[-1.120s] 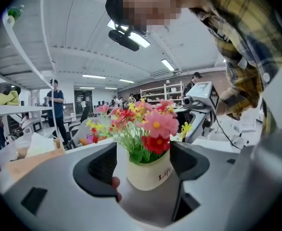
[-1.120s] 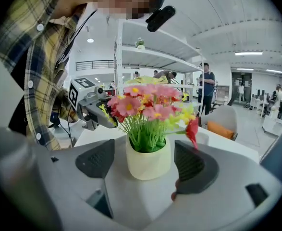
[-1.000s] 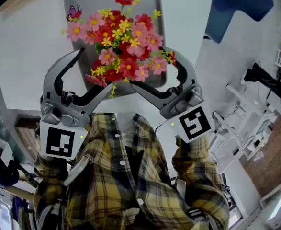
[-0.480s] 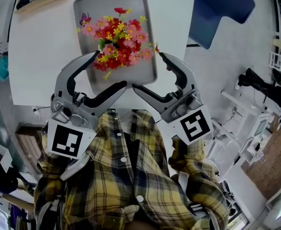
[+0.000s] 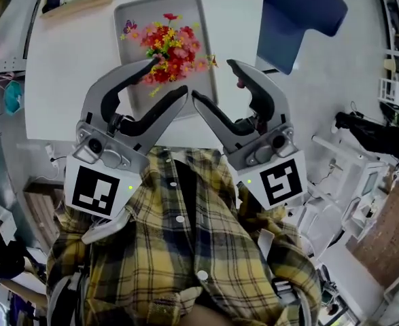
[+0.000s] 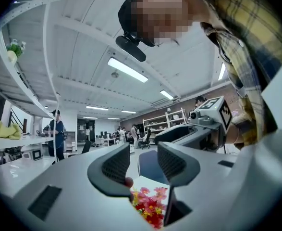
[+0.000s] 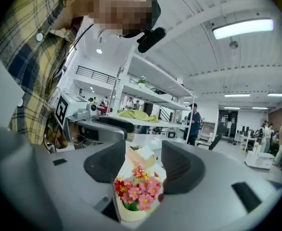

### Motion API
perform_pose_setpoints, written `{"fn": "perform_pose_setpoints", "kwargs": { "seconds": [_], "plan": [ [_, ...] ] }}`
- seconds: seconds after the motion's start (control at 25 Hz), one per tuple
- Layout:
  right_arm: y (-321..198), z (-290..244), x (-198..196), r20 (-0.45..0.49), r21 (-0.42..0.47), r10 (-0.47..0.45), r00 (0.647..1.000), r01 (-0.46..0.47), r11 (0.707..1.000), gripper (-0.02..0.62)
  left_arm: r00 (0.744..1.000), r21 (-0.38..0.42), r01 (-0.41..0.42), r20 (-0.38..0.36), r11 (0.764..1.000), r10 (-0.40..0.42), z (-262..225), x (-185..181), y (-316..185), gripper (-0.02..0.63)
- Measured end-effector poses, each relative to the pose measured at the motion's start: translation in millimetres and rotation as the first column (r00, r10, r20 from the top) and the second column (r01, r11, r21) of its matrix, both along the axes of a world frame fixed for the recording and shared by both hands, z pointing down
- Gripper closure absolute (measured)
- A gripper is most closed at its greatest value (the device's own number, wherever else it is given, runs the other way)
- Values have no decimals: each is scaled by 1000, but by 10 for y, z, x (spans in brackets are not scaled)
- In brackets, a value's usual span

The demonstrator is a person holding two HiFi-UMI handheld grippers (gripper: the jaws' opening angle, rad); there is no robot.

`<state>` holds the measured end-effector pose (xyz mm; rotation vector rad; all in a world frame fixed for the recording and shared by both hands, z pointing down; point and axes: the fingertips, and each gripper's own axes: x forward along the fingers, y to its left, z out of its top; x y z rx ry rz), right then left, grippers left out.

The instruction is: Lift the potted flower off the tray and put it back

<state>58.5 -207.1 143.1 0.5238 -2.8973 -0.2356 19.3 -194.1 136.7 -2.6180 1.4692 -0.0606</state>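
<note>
Potted flower: the red, pink and yellow potted flower [image 5: 168, 43] stands upright in its white pot on the tray.
Tray: the grey metal tray [image 5: 132, 49] lies on the white table [image 5: 63, 80].
Left gripper [image 5: 166, 79]: released, with nothing between the jaws, which have just been closing and stand partly apart.
Right gripper [image 5: 215, 80]: released and empty, its jaws likewise just closing and partly apart.
Flower relative to grippers: it is below and beyond both, touching neither. In the head view the left gripper's outer jaw overlaps the blooms' near edge. In both gripper views the blooms show through the gap between the jaws.
Surroundings: a blue chair [image 5: 301, 12] stands beside the table.
</note>
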Motion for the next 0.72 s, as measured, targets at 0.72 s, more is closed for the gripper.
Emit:
{"fn": "perform_pose_setpoints", "kwargs": {
  "seconds": [0.72],
  "plan": [
    [195, -406, 55, 95, 70, 6, 995, -13, 997, 597, 996, 27, 48, -75, 998, -46, -339, 184, 97, 597]
  ]
}}
